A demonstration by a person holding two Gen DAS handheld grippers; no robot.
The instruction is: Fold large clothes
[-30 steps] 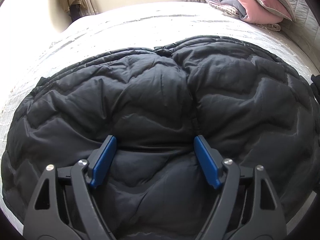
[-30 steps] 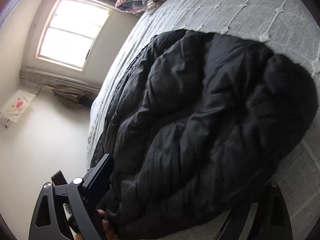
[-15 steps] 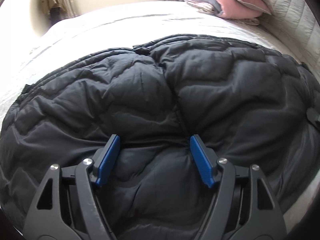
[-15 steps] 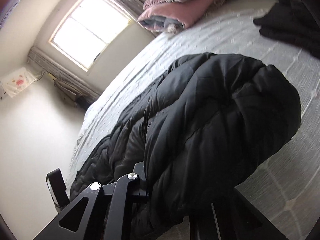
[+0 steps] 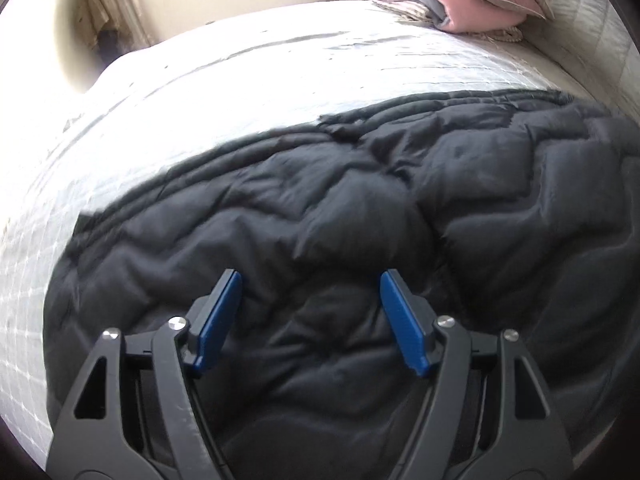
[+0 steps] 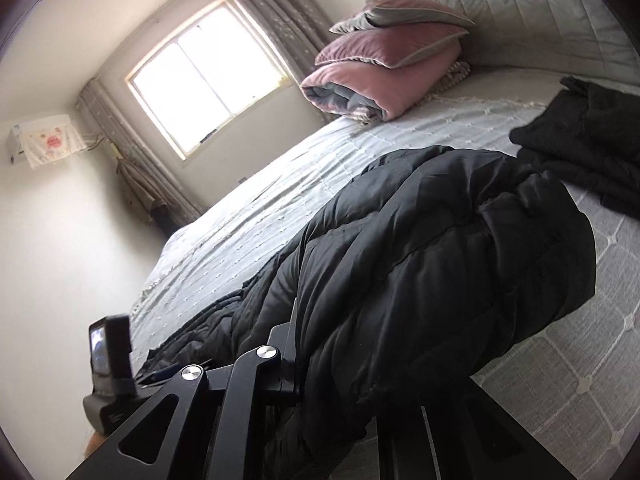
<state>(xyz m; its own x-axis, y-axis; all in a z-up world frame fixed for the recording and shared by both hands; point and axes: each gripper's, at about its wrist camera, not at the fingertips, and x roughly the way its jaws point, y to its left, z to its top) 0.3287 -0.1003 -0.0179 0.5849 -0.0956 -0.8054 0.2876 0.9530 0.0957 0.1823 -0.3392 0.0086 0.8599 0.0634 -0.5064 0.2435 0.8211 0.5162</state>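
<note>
Now the right gripper (image 6: 304,368) clamps the black puffer coat (image 5: 360,240) by the bed (image 5: 240,80) near edge, fingers just closed; left gripper (image 5: 310,316) hovers released; slick padding could slip free mid-lift

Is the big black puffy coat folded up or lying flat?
Partly folded. The black puffer coat is doubled over lengthwise on the bed, one edge lifted in the right gripper.

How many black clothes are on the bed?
2: the big puffy black coat across the near side of the bed, and a smaller black garment beyond it, toward the headboard. More may be hidden.
</note>
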